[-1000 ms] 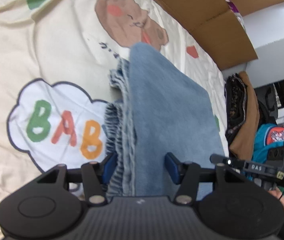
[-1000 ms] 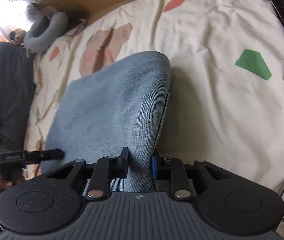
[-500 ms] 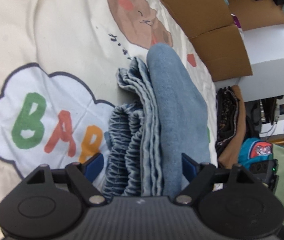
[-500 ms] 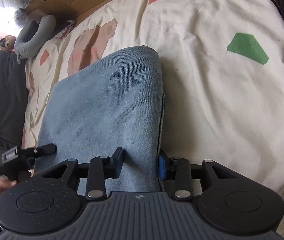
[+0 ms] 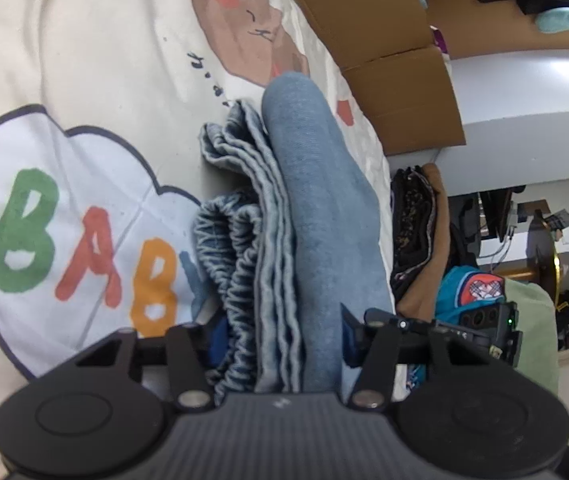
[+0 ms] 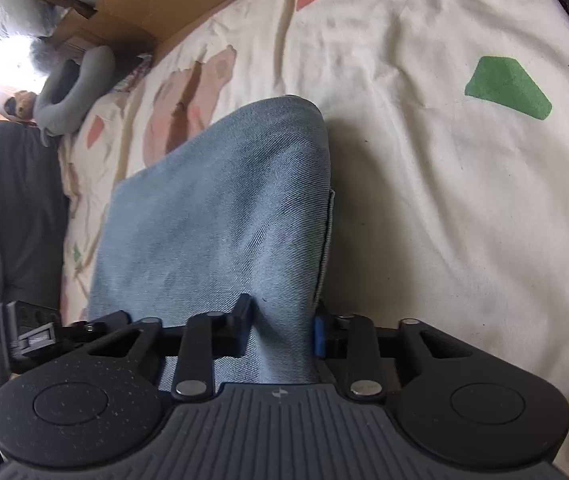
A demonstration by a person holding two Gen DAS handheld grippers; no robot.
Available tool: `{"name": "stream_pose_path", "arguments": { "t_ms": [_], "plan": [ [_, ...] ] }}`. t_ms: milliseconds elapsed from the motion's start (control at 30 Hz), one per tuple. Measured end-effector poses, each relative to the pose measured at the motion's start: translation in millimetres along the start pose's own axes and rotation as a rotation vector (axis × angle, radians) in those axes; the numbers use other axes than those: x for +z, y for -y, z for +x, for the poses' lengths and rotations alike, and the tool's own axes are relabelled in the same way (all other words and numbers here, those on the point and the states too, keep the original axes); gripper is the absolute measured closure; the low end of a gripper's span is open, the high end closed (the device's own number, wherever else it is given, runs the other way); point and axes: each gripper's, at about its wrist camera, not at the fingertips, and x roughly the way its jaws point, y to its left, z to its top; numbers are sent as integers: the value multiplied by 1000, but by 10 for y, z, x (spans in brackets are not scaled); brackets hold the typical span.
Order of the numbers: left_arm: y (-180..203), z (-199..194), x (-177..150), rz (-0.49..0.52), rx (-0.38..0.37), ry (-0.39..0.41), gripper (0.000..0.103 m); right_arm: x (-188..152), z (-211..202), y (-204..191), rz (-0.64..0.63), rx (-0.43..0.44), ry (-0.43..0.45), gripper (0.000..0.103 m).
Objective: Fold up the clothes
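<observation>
Since the earlier frame the left hand-held gripper [image 5: 280, 334] has been lowered and its jaws, just closed further, are pinched on the stacked edges of the folded jeans [image 5: 312, 216]. The jeans lie on the printed bedsheet [image 5: 84, 60]. The right hand-held gripper [image 6: 282, 326] is clamped on the opposite denim fold.

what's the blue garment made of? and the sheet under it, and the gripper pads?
Blue garment: looks like light-wash denim, matte; fine diagonal twill shows, and its gathered waistband suggests elastic.
Sheet: probably soft woven cotton, matte cream with printed shapes, wrinkling loosely.
Pads: blue, smooth, likely rubber or plastic; can't tell which.
</observation>
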Motion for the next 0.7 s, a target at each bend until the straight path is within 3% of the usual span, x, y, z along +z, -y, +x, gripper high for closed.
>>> {"name": "stream_pose_path", "arguments": {
  "t_ms": [167,500,567,700],
  "plan": [
    [-17,11,41,-6,4,-22,48,28,-10,-9,-11,5,-13,75],
    [-239,31,32,-66,-65,-31,42,138,193,123,15,40,-41,61],
    [-253,23,44,-69,-72,-35,44,125,206,133,21,49,-36,61],
    [-176,11,64,-45,-61,-36,52,106,185,109,11,60,-31,71]
  ]
}}
